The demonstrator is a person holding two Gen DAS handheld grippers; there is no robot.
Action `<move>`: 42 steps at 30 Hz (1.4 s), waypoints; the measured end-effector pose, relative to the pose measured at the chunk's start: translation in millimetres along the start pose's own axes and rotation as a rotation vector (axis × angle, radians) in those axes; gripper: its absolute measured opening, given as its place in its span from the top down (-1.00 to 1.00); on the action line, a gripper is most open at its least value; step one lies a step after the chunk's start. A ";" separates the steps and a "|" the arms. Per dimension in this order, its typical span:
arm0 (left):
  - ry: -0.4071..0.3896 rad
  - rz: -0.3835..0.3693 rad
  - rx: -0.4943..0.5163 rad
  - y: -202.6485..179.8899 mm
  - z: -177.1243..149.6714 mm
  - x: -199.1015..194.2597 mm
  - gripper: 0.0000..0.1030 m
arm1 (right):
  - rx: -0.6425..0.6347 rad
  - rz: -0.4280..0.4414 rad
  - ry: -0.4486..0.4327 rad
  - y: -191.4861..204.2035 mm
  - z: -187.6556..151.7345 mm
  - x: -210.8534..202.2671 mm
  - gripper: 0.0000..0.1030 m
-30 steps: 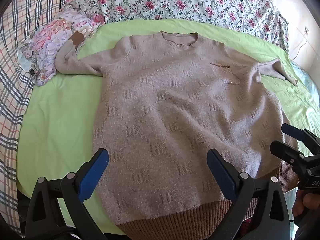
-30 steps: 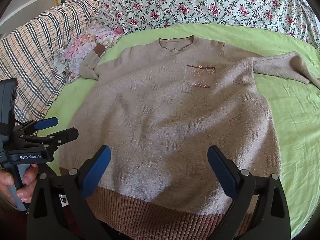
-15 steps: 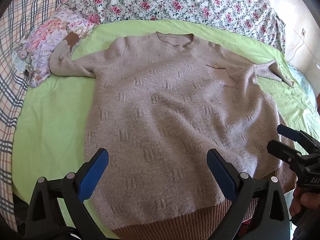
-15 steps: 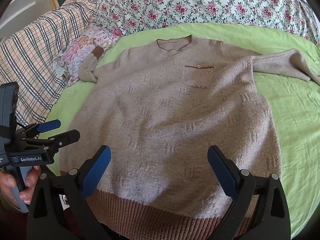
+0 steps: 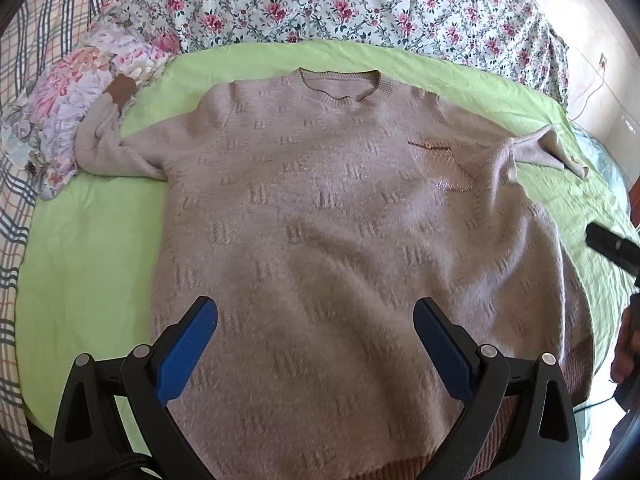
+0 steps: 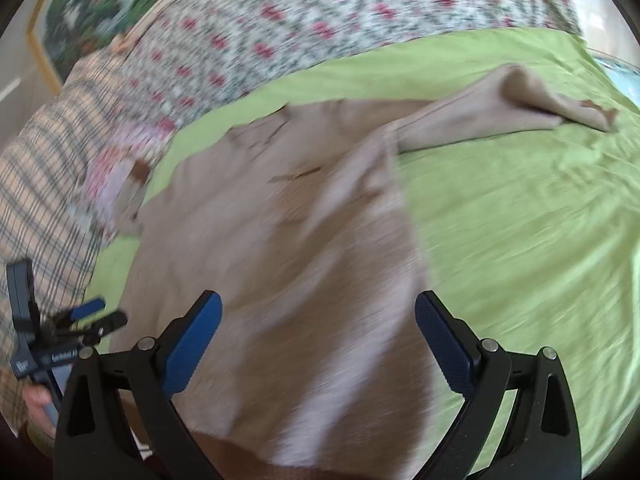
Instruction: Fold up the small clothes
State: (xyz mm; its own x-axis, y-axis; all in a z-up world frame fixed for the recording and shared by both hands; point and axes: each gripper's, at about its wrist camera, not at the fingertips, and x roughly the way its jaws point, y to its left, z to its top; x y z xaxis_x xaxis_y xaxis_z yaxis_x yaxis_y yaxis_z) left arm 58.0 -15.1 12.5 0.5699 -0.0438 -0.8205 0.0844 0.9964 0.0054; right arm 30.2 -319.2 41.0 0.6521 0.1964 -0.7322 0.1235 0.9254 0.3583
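Right gripper [image 6: 318, 340] has swung toward the sweater's right-hand side since 0.5 s ago: its view, motion-blurred now, shows far more bare sheet and the long sleeve than before, while the left wrist view has pushed in a bit closer over the sweater body.

Green sheet [image 5: 92, 240] covers the bed, sweater spread on it. Floral quilt [image 5: 360, 4] bunched along the far edge, plaid blanket [image 5: 16, 184] at the left edge, small floral cloth bundle [image 5: 68, 120] at far left.

Beige knit sweater [image 5: 320, 216] lies flat, front up, collar [image 5: 340, 86] toward the far side, brown ribbed hem nearest the cameras. Chest pocket [image 5: 440, 164] on the right half in the left view. Left-side sleeve [image 5: 108, 136] bent up, its brown cuff [image 5: 122, 90] touching the floral bundle. Right-side sleeve [image 6: 500, 108] stretched out across the green sheet, end crumpled.

Left gripper [image 5: 316, 340] hovers over the lower body of the sweater, jaws spread wide, nothing between them. Right gripper jaws also spread wide, holding nothing, over the sweater's right edge where it meets the sheet. Left gripper also visible at lower left of the right wrist view [image 6: 86, 320], tips look apart, hand [image 6: 38, 404] on its handle. Black tip of the right gripper pokes in at the right edge of the left view [image 5: 608, 244].
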 end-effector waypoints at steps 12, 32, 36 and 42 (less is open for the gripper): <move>0.065 -0.040 -0.018 -10.9 26.0 31.6 -0.92 | 0.306 -0.226 -0.157 -179.0 129.0 -11.0 -0.35; 0.165 -0.092 -0.025 -37.6 52.7 81.7 -0.92 | 0.431 -0.556 -0.023 -310.5 219.6 86.6 0.83; 0.162 -0.094 -0.041 -31.4 52.5 83.2 -0.92 | 0.371 -0.382 -0.111 -274.2 221.6 79.9 0.85; 0.140 -0.103 -0.091 -14.4 52.2 77.1 -0.92 | 0.207 0.006 -0.142 -157.3 228.1 95.9 0.85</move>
State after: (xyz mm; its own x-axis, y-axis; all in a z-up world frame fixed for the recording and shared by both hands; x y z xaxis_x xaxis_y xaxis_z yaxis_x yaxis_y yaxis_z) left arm 143.4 -36.6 -21.0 0.4424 -0.1419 -0.8855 0.0588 0.9899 -0.1293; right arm 243.9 -519.8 46.5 0.7500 0.1408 -0.6463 0.2601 0.8356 0.4838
